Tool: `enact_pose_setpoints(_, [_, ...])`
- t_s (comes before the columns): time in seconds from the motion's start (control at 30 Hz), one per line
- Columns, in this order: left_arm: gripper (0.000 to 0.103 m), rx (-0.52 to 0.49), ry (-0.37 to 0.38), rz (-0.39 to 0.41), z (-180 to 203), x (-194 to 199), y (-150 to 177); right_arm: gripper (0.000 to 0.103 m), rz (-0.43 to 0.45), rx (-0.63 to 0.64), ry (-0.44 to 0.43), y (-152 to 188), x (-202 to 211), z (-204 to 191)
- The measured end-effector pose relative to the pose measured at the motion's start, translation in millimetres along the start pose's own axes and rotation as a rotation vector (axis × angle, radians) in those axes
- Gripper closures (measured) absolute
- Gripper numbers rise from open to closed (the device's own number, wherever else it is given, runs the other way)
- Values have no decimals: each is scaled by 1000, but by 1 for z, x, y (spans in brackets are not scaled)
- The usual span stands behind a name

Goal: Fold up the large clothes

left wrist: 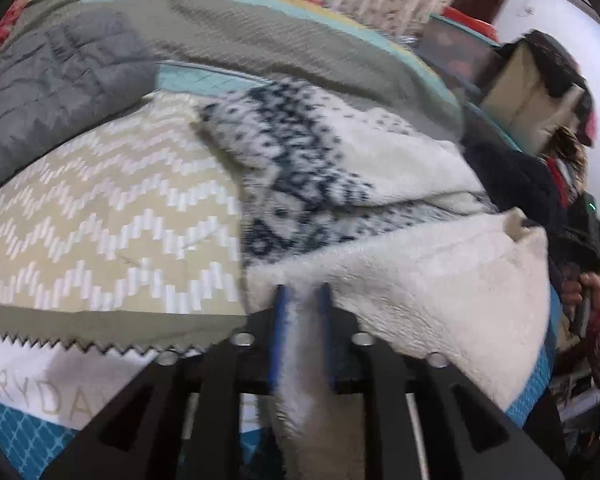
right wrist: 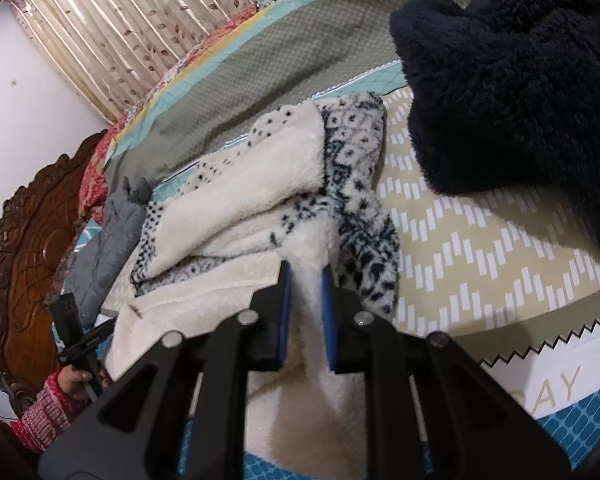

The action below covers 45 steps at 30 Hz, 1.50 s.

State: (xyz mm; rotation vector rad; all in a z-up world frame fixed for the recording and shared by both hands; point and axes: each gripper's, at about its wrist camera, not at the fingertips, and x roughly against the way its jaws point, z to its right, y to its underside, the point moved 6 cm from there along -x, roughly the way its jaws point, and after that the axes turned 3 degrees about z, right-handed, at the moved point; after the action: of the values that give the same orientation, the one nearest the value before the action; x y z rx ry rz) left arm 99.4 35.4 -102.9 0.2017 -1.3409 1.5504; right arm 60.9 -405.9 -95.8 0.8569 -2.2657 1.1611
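A white fleece garment with a navy knitted pattern is lying crumpled on a patchwork bedspread, sitting over its beige chevron panel and reaching up toward the olive band at twelve o'clock. In the left wrist view, the left gripper is straddling a ridge of the white pile at six o'clock; its blue pads are flanking the fleece at a narrow gap, and whether they are actually pressing on it is not clear through the blur. In the right wrist view, the right gripper is pinching a fold of the same garment between nearly closed jaws, the cloth bunching up between the pads. A dark navy fluffy garment is hanging in at two o'clock of that view, well apart from the jaws. A grey quilted item is resting at ten o'clock of the left view. A hand in a red patterned sleeve is showing at eight o'clock of the right view.
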Motion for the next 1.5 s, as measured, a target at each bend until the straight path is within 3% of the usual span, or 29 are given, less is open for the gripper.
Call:
enact_pose_setpoints(0.03, [19, 0, 51, -3, 3, 0, 0, 89, 0, 2, -2, 0, 0, 0])
enact_pose_setpoints(0.1, [-11, 38, 213, -32, 14, -3, 4, 89, -2, 12, -1, 2, 0, -4])
enact_pose_setpoints(0.27, [-11, 11, 150, -26, 17, -12, 10, 89, -7, 22, -2, 4, -1, -10])
enact_pose_setpoints(0.43, [-11, 39, 148, 23, 17, -11, 13, 88, -10, 20, -1, 5, -2, -11])
enact_pose_setpoints(0.5, [-11, 65, 154, -14, 13, -10, 13, 88, -14, 12, -5, 5, -2, -11])
enact_pose_setpoints(0.53, [-11, 60, 125, -46, 11, -8, 14, 88, -14, 11, -7, 5, -3, -12])
enact_pose_setpoints(0.57, [-11, 53, 47, -116, 7, -8, 17, 88, -14, 15, -10, 5, -3, -14])
enact_pose_setpoints(0.6, [-11, 43, 41, -152, 7, -5, 18, 88, -15, 22, -14, 4, -3, -16])
enact_pose_setpoints(0.67, [-11, 25, 16, -140, 6, 9, 17, 88, -15, 37, -21, 4, -2, -18])
enact_pose_setpoints(0.77, [-11, 18, 29, -142, 2, 19, 8, 88, -17, 42, -25, 5, -2, -18])
enact_pose_setpoints(0.9, [-11, 78, 52, -221, -11, 0, 0, 88, -14, 24, -19, 6, -2, -15])
enact_pose_setpoints(1.0, [-6, 91, 45, -238, -11, -10, -5, 88, -21, 19, -14, 8, -4, -13])
enact_pose_setpoints(1.07, [10, 69, 35, -208, -3, -3, -10, 88, -24, 25, -13, 8, -4, -13])
enact_pose_setpoints(1.13, [36, 29, -18, -195, 2, 0, -10, 88, -25, 27, -10, 7, -5, -13])
enact_pose_setpoints(1.2, [49, -7, -60, -202, 6, 1, -7, 88, -22, 23, -9, 6, -5, -12])
enact_pose_setpoints(1.4, [68, -9, -77, -158, 13, 11, -17, 88, -20, 31, -28, 7, -7, -17])
enact_pose_setpoints(1.5, [70, -17, -57, -119, 19, 20, -25, 88, -26, 64, -32, 9, -5, -23])
